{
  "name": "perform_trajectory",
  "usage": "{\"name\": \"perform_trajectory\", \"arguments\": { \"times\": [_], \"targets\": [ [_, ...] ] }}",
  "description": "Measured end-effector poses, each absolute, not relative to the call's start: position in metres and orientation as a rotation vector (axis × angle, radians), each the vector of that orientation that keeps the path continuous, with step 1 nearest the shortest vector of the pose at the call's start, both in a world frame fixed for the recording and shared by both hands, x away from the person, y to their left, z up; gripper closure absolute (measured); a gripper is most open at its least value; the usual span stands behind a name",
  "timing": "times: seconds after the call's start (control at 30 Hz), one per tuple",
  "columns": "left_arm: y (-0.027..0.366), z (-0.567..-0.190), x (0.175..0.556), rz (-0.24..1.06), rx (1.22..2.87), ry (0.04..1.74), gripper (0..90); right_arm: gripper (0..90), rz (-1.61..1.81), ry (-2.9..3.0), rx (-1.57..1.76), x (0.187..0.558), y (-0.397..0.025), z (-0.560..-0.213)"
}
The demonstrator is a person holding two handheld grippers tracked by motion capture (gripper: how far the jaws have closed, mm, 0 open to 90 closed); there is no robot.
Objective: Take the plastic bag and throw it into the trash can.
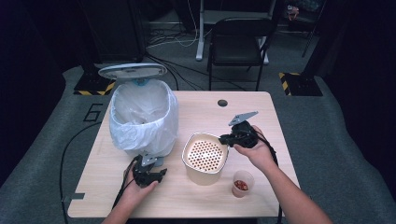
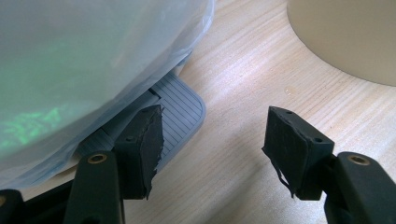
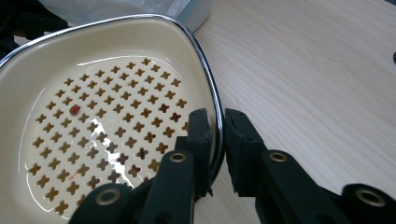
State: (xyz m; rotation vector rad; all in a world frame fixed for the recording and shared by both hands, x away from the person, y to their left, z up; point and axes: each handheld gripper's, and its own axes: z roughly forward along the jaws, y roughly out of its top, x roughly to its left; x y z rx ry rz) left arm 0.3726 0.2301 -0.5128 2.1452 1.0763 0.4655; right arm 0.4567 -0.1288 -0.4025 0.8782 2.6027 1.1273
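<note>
Strainer bowl (image 1: pixel 204 157): cream, chrome rim, perforated floor, sitting mid-table between the bin and your right hand. In the right gripper view its floor is wet and glossy, with a small red speck on the holes.

Your right gripper (image 3: pixel 215 154) is pinching the strainer's rim, one jaw inside the bowl, one outside.

Your left gripper (image 2: pixel 215 149) is spread wide with nothing between the jaws, low over the table (image 1: pixel 261 121), its left jaw over the bin's grey ribbed foot pedal (image 2: pixel 180 109).

Bin (image 1: pixel 142 116): white bag liner, lid (image 1: pixel 132 71) tipped up at the back; contents not readable.

Small clear cup (image 1: pixel 242 183) near your right forearm holds something red.

Only writing: a "6" on the floor mat (image 1: pixel 95 112), left of the table.
</note>
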Motion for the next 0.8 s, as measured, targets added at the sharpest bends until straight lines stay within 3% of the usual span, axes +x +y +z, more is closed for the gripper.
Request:
{"name": "perform_trajectory", "arguments": {
  "times": [0.43, 0.8],
  "targets": [
    [0.23, -0.513, 0.373, 0.481, 2.15, 1.062, 37.3, 48.5, 1.232, 2.413, 0.919, 0.431, -0.141, -0.387],
    [0.23, -0.513, 0.373, 0.484, 2.151, 1.061, 37.3, 42.6, 1.268, 2.338, 0.933, 0.41, -0.157, -0.383]
  ]
}}
